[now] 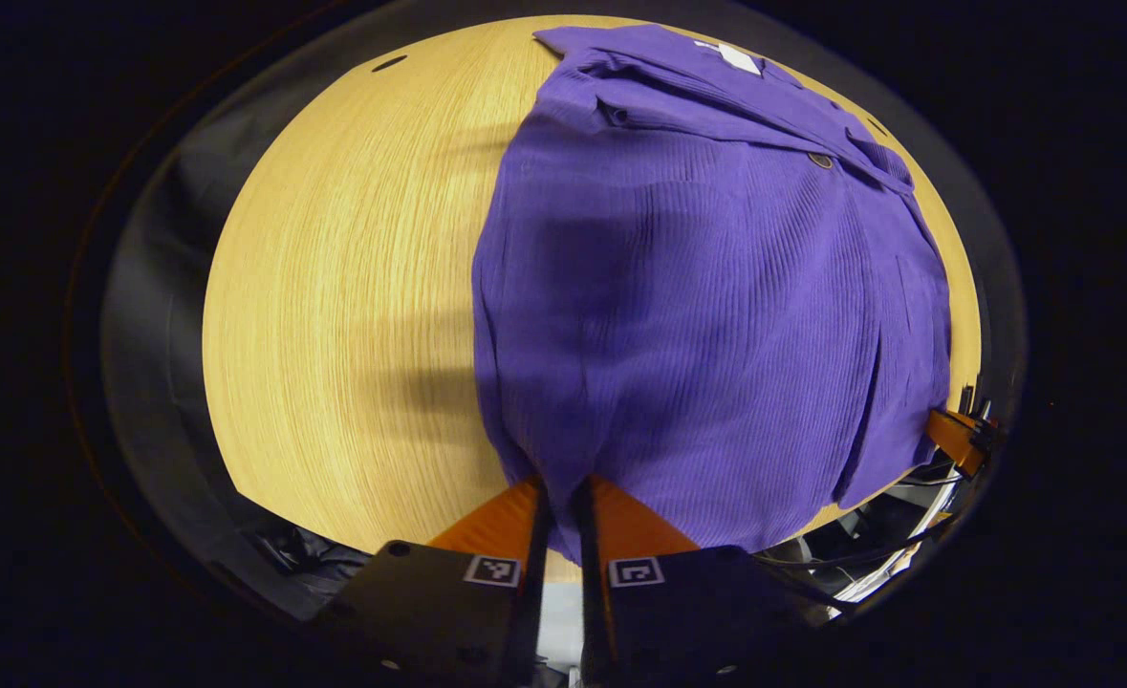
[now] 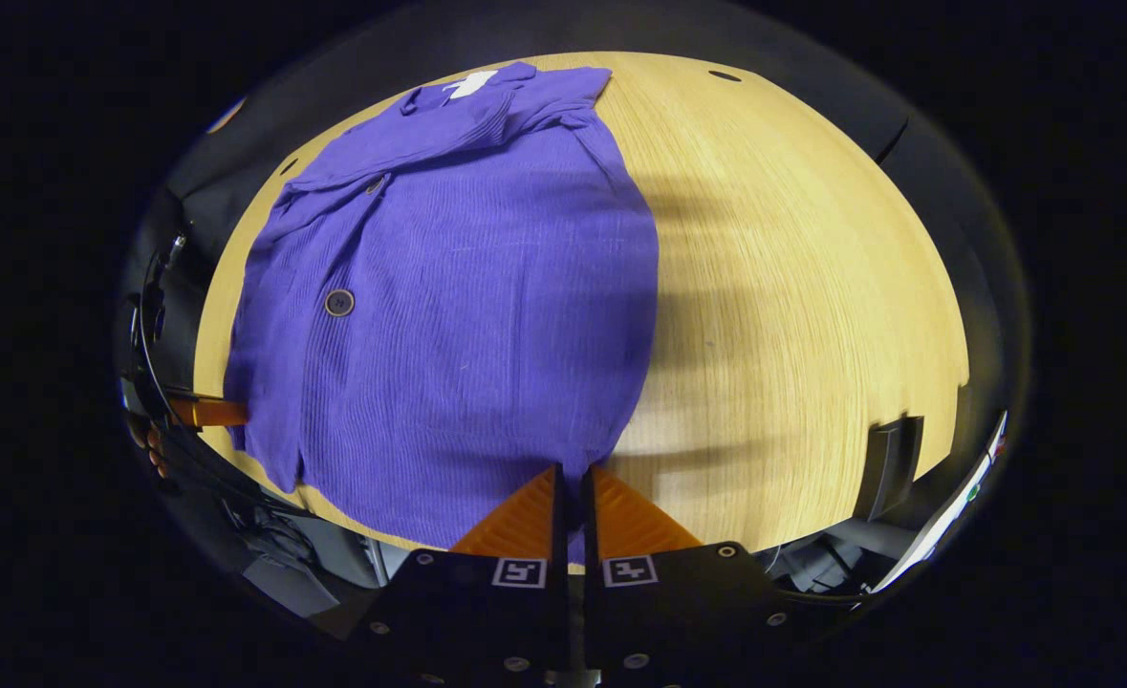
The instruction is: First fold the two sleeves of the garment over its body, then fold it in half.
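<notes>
Left gripper view: The left tool sits at the bottom centre of the frame, its two orange fingers drawn close together and pinching the near hem of the purple garment. The garment lies flat on the wooden table, occupying the centre and right of the frame. Both sleeves are folded over the body. The collar with a white label is at the upper centre. A dark button shows at the upper right. The right tool appears at the lower right edge, at the garment's other near corner; its finger state cannot be told from here.

Right gripper view: The right tool sits at the bottom centre, fingers pressed nearly together with the garment's near hem between them. The garment covers the left and centre of the frame on the table. The collar label is at the upper left. A button shows left of centre. The left tool appears at the left edge, at the garment's hem.
</notes>
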`<state>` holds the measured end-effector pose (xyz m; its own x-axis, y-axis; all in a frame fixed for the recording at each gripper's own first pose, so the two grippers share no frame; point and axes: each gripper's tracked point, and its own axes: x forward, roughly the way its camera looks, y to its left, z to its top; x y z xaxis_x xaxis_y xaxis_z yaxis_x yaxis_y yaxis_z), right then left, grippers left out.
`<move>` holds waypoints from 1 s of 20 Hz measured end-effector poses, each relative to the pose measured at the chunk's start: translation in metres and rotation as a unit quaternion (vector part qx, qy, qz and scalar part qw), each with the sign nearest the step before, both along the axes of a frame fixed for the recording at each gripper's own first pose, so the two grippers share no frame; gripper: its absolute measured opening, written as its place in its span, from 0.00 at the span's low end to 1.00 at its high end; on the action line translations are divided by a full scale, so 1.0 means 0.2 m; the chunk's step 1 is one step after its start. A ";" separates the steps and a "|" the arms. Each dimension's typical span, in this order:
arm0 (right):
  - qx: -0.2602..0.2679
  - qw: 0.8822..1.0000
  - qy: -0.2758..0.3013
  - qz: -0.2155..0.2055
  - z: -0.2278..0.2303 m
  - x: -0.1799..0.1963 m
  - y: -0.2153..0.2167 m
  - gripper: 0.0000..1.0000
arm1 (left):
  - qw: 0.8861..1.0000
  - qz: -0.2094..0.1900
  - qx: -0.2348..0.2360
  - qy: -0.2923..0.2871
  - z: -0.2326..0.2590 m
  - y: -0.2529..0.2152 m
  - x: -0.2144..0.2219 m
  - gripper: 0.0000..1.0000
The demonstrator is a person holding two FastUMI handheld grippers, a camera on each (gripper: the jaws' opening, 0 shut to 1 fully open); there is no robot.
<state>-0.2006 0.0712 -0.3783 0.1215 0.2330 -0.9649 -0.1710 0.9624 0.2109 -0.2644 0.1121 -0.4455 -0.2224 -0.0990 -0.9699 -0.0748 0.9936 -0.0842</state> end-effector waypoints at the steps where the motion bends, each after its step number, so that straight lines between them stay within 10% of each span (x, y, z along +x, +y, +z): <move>1: 0.006 1.000 0.002 -0.003 0.00 -0.01 0.01 0.05 | 1.000 0.002 -0.002 -0.005 0.00 0.00 0.01 0.14; 20: 0.115 0.988 -0.091 -0.045 0.67 0.39 0.15 0.03 | 0.987 -0.022 -0.097 -0.130 0.66 -0.02 0.54 0.01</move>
<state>-0.1216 0.1008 -0.2441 0.3182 0.4243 -0.8478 -0.1429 0.9055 0.3995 -0.1569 0.1088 -0.3129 0.0235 -0.2832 -0.9588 0.0175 0.9590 -0.2828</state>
